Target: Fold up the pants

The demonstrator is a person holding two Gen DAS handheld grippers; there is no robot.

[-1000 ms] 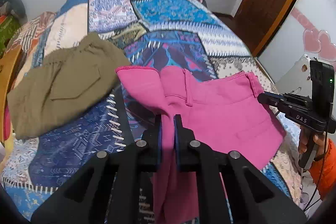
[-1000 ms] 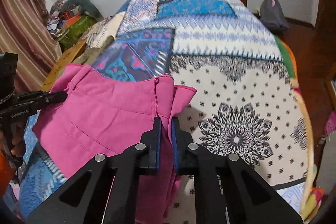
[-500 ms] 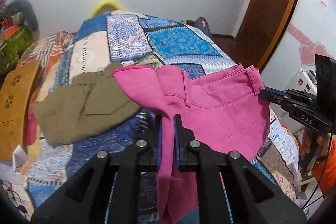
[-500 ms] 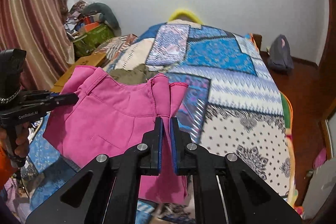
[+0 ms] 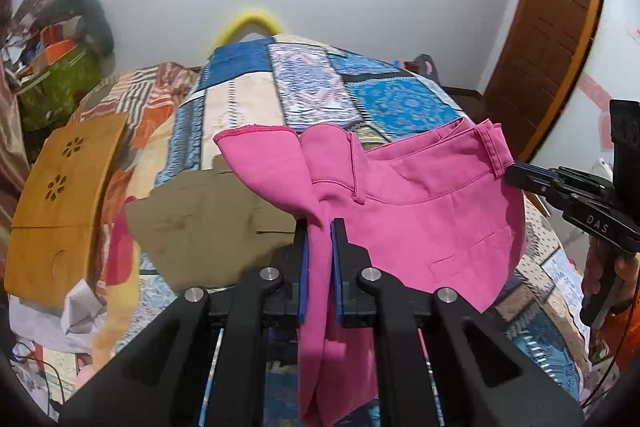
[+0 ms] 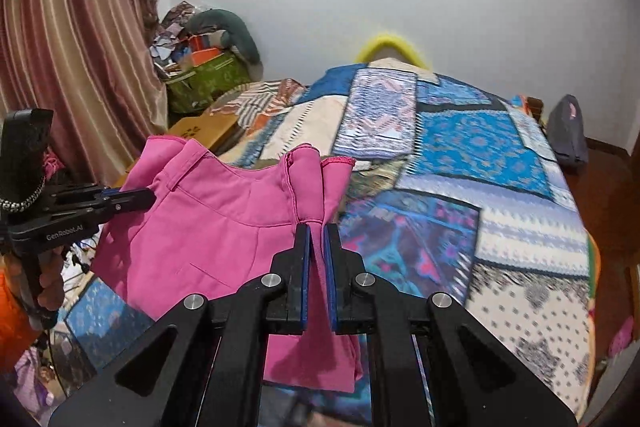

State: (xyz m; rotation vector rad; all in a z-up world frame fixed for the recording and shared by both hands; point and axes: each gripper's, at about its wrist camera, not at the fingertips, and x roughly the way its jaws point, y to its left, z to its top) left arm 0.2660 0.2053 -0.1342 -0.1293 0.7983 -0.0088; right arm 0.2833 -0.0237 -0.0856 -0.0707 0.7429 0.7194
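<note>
Above patchwork bed (image 6: 460,163), both jaws clamped on pink pants (image 5: 420,219)

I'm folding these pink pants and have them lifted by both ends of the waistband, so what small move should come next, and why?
Probably lower the pink pants back toward the bed and lay them flat. Both the left hand-held gripper and the right hand-held gripper are clamped on bunched fabric, and the pants hang in the air between them, so no fold can be set yet. The olive pants lie alongside; keep clear of them.

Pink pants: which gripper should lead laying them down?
Probably the right gripper: bare quilt lies ahead of it, while olive pants lie ahead of the left gripper. Both jaws are shut on the pink pants.
</note>
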